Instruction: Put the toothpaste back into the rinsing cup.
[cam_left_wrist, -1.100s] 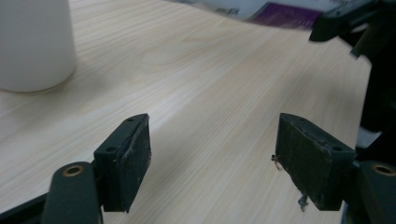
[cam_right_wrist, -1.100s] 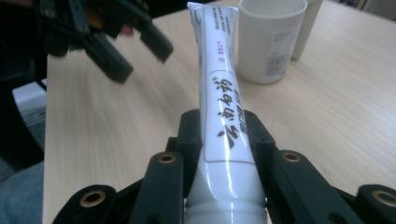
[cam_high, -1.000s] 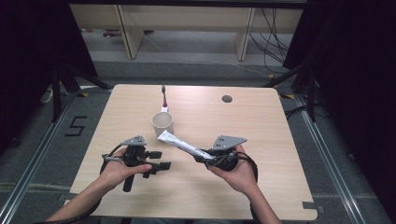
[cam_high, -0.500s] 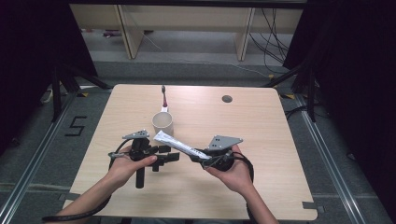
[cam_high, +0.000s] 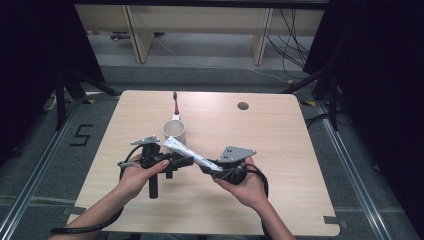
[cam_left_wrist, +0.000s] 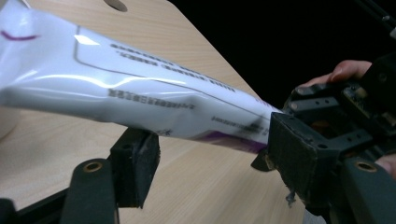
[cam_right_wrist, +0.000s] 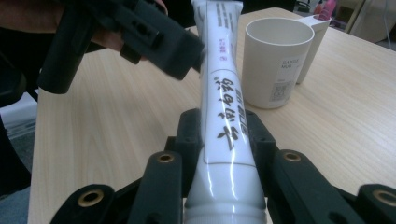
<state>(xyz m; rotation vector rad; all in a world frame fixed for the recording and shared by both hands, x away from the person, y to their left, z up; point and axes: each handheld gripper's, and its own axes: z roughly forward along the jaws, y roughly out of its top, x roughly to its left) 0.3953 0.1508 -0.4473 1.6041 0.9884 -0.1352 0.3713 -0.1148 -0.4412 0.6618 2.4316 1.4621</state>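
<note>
Right gripper (cam_high: 212, 167) has the white toothpaste tube (cam_high: 186, 150) clamped near its cap end, both jaws pressed to its sides, tube held aloft over the table (cam_high: 300, 165) and slanting up toward the cream mug (cam_high: 174, 131). Left gripper (cam_high: 186, 161) comes in at mid-tube: its jaws stand apart, straddling the tube, one pad below it, the other off to the side, so no grip there yet. My read: the pick-up is done, a handover or two-handed hold is about to start, and nothing has gone into the mug. Count: one tube, one mug, one toothbrush (cam_high: 175, 102) lying beyond the mug, two grippers.
</note>
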